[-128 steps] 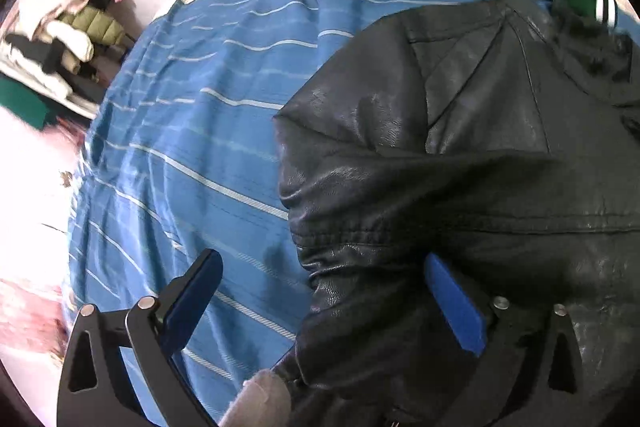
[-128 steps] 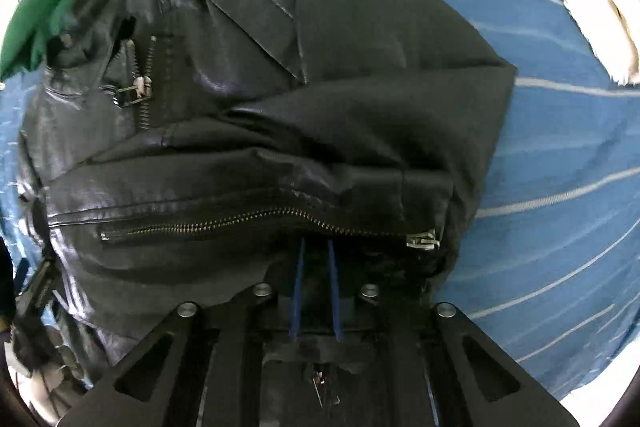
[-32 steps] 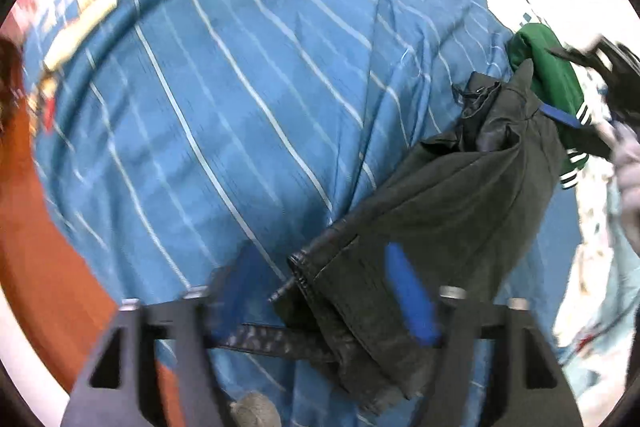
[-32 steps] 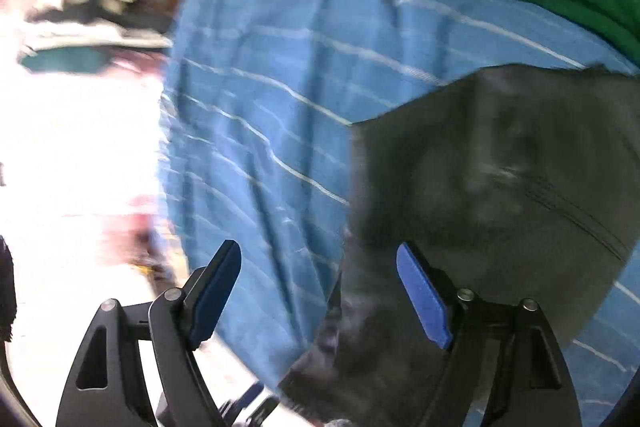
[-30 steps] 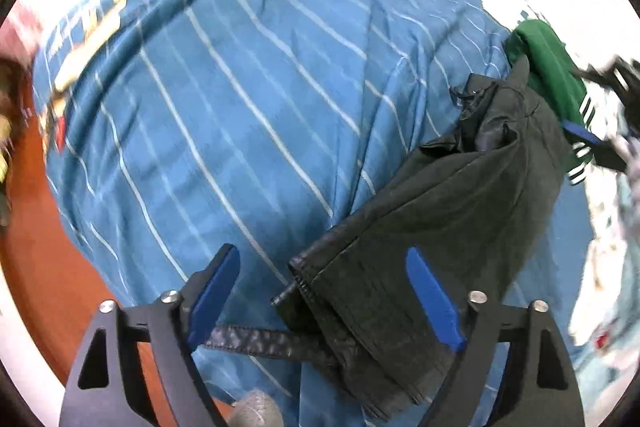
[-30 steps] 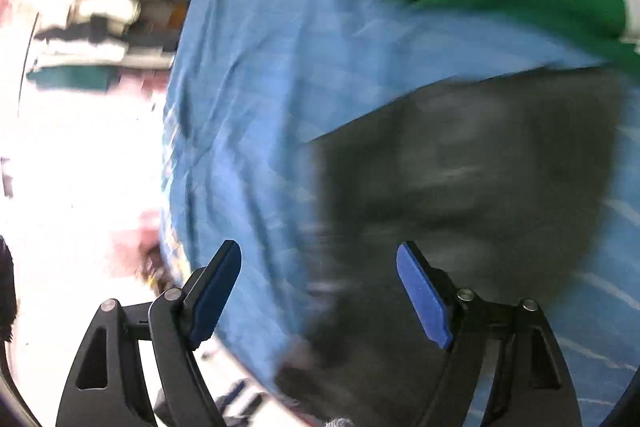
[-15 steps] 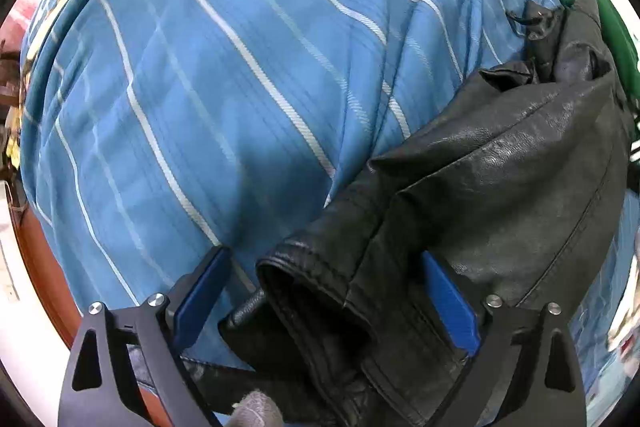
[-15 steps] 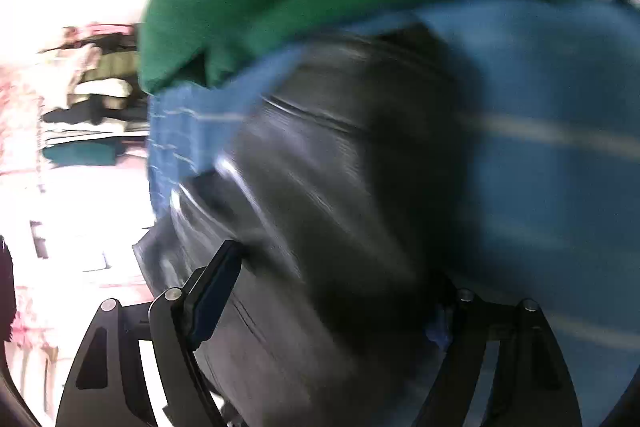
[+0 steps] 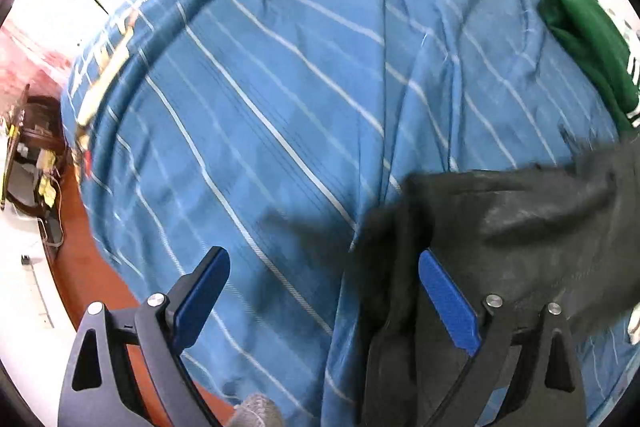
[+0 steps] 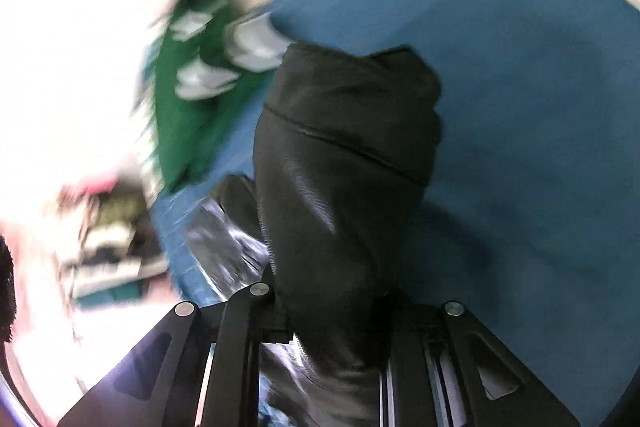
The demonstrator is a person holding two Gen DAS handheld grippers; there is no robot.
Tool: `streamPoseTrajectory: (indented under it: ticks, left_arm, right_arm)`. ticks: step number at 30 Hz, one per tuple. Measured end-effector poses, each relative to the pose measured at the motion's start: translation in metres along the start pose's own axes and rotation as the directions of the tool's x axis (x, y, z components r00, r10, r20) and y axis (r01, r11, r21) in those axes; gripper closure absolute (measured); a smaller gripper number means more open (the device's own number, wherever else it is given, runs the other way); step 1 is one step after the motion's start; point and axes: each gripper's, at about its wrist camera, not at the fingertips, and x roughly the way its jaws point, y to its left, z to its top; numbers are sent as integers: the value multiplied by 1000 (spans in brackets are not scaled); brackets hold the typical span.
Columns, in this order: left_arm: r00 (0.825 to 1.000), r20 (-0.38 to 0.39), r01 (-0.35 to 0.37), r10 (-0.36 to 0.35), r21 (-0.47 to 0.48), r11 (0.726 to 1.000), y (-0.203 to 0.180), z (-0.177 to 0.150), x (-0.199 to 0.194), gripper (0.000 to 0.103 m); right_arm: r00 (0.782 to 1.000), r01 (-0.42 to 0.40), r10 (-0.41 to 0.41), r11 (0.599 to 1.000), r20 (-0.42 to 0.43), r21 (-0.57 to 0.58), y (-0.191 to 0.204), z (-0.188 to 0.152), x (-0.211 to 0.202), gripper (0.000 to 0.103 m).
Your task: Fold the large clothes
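Note:
The black leather jacket (image 9: 520,227) hangs bunched at the right of the left wrist view, lifted over the blue striped bedsheet (image 9: 280,107). My left gripper (image 9: 324,291) is open, its blue pads apart; the jacket's edge drapes past the right pad (image 9: 448,295). In the right wrist view the jacket (image 10: 344,167) rises straight out of my right gripper (image 10: 340,311), which is shut on it; the fingertips are hidden by the leather. The view is blurred by motion.
A folded green garment with white stripes (image 9: 584,39) lies at the bed's far right, also in the right wrist view (image 10: 192,107). The wooden floor (image 9: 92,259) and a dark bedside unit (image 9: 32,155) lie left of the bed. Shelved clothes (image 10: 108,247) show blurred.
My right gripper closed on the jacket and lifted it off the bed. My left gripper pulled back from the jacket's hem, and the jacket shifted right in its view.

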Motion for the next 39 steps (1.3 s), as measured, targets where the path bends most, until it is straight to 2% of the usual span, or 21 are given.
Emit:
streamPoseTrajectory:
  ticks: [4, 7, 8, 10, 12, 14, 16, 18, 20, 21, 23, 24, 25, 27, 28, 30, 31, 33, 36, 37, 39]
  left_arm:
    - [999, 9, -36, 35, 85, 996, -12, -6, 0, 5]
    - [985, 50, -173, 168, 125, 977, -14, -27, -3, 5]
    - [967, 90, -246, 236, 113, 963, -11, -29, 0, 5]
    - [943, 97, -325, 319, 60, 944, 0, -29, 11, 5]
    - [945, 61, -323, 322, 19, 946, 14, -28, 22, 5]
    - [945, 35, -326, 326, -3, 946, 27, -23, 40, 5]
    - [941, 5, -339, 339, 17, 941, 32, -19, 60, 5]
    - [948, -1, -318, 318, 40, 947, 31, -20, 73, 4]
    - [951, 25, -311, 310, 63, 948, 31, -18, 81, 0]
    - [957, 36, -290, 288, 57, 955, 32, -20, 80, 0]
    - [972, 56, -231, 229, 33, 972, 39, -22, 81, 0]
    - [975, 64, -215, 213, 29, 976, 40, -23, 81, 0]
    - [979, 79, -193, 190, 30, 981, 43, -24, 81, 0]
    - [979, 95, -184, 179, 46, 982, 44, -27, 79, 0]
    - [979, 96, -184, 179, 55, 981, 45, -28, 79, 0]
    - [980, 66, -190, 186, 60, 980, 42, -25, 74, 0]
    - [980, 48, -198, 195, 60, 978, 44, -23, 71, 0]
    - [977, 52, -209, 207, 45, 977, 42, -16, 54, 1]
    - [983, 147, -118, 114, 15, 993, 30, -8, 3, 1]
    - [983, 178, -55, 52, 9, 998, 21, -6, -16, 1]
    - [981, 175, 79, -80, 12, 997, 2, -3, -32, 1]
  right_arm:
    - [982, 185, -180, 978, -55, 100, -83, -30, -33, 71]
    - [974, 223, -213, 961, -75, 165, -112, -44, -46, 51]
    - [966, 259, -255, 955, -44, 148, -109, -50, -58, 43]
    - [944, 326, -329, 942, 22, 80, -99, -57, -73, 38]
    - [906, 417, -414, 909, 87, -13, -72, -66, -87, 38]
    - [913, 405, -388, 902, 125, -152, -41, -76, -89, 38]
    - [939, 341, -337, 888, 69, -309, -2, -86, -65, 40]
    - [951, 272, -309, 846, -5, -459, 36, -103, -29, 55]
    - [950, 186, -291, 817, -112, -545, 69, -119, 21, 77]
    - [948, 170, -292, 806, -130, -566, 81, -123, 40, 79]
    - [937, 203, -333, 764, -106, -613, 98, -128, 79, 84]
    - [921, 264, -384, 733, -61, -627, 100, -128, 95, 84]
    - [903, 320, -428, 726, -37, -609, 99, -121, 116, 84]
    - [893, 350, -448, 760, -52, -548, 93, -112, 138, 84]
    - [891, 355, -452, 757, -48, -548, 89, -114, 137, 84]
    - [866, 380, -498, 708, -40, -596, 95, -115, 139, 84]
    - [861, 378, -507, 699, -47, -607, 95, -116, 136, 83]
    - [865, 332, -490, 719, -107, -611, 98, -111, 121, 83]
    - [904, 218, -382, 798, -191, -562, 91, -101, 88, 82]
    - [915, 203, -356, 812, -190, -547, 86, -98, 73, 82]
    - [919, 250, -373, 805, -132, -538, 73, -92, 45, 80]
